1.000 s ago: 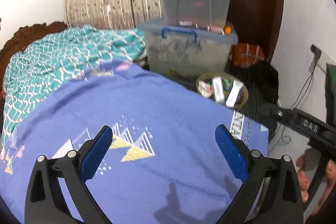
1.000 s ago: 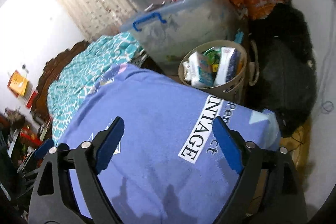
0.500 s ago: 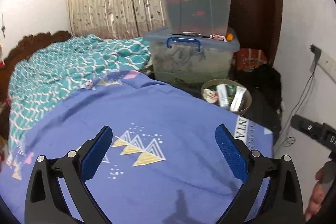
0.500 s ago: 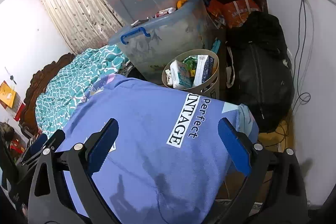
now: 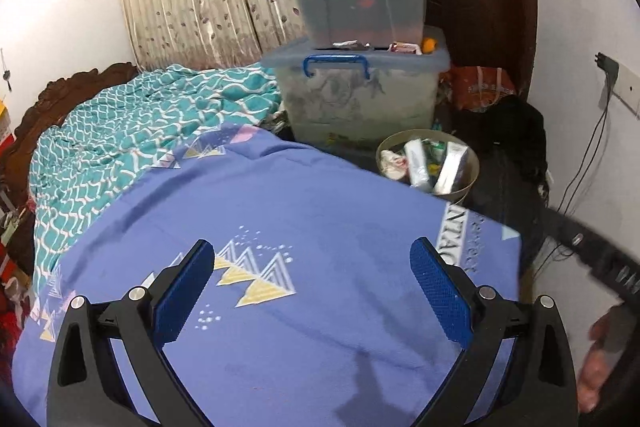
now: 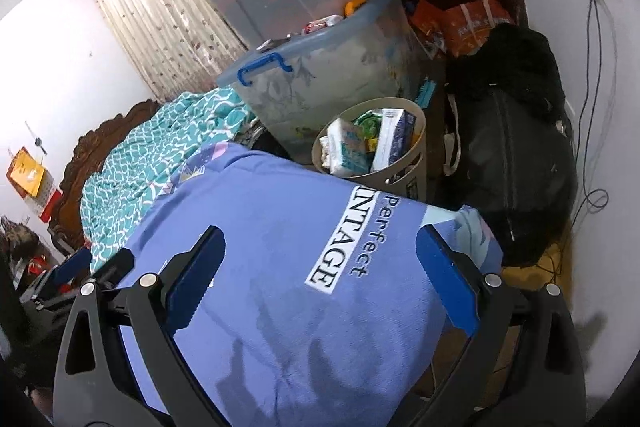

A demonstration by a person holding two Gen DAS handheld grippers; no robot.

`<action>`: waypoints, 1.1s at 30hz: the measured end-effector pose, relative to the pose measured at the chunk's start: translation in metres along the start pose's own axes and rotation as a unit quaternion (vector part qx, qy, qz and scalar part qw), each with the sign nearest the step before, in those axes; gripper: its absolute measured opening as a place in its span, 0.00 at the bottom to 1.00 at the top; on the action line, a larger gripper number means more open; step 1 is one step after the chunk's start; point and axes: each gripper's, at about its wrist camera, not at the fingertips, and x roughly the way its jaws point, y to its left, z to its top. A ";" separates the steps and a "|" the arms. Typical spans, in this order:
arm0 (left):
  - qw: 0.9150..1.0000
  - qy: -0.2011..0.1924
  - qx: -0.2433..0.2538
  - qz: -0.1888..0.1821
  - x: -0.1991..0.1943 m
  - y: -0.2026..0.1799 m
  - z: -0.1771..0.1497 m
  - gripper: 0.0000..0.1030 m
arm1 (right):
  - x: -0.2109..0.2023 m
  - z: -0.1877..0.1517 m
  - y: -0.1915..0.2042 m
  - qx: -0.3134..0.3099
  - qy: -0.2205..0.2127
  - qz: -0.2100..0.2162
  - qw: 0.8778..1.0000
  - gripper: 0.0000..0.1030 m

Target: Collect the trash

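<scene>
The bed, spread with a periwinkle-blue printed fleece blanket, is seen bare of litter. Beyond its corner, on the floor, the round beige plastic waste basket is packed with cartons and wrappers, so collection is judged largely done. Both the left tongs and the right tongs are spread wide over the blanket, nothing held.

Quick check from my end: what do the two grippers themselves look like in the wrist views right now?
Both match: the left gripper and right gripper have black, open-framed triangular finger arms with round silver bolts at the joints, each ending in a flat rectangular blue pad with a fine textured face. No cables show on either.
</scene>
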 end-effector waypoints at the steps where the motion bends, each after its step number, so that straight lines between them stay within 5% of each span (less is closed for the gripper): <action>1: 1.000 -0.002 0.002 0.000 -0.001 -0.004 0.003 0.92 | 0.000 0.001 -0.002 0.000 -0.003 -0.002 1.000 0.93; 33: 0.998 -0.029 0.005 0.046 -0.009 -0.005 0.003 0.92 | 0.001 0.006 0.019 -0.026 -0.039 -0.008 0.999 0.93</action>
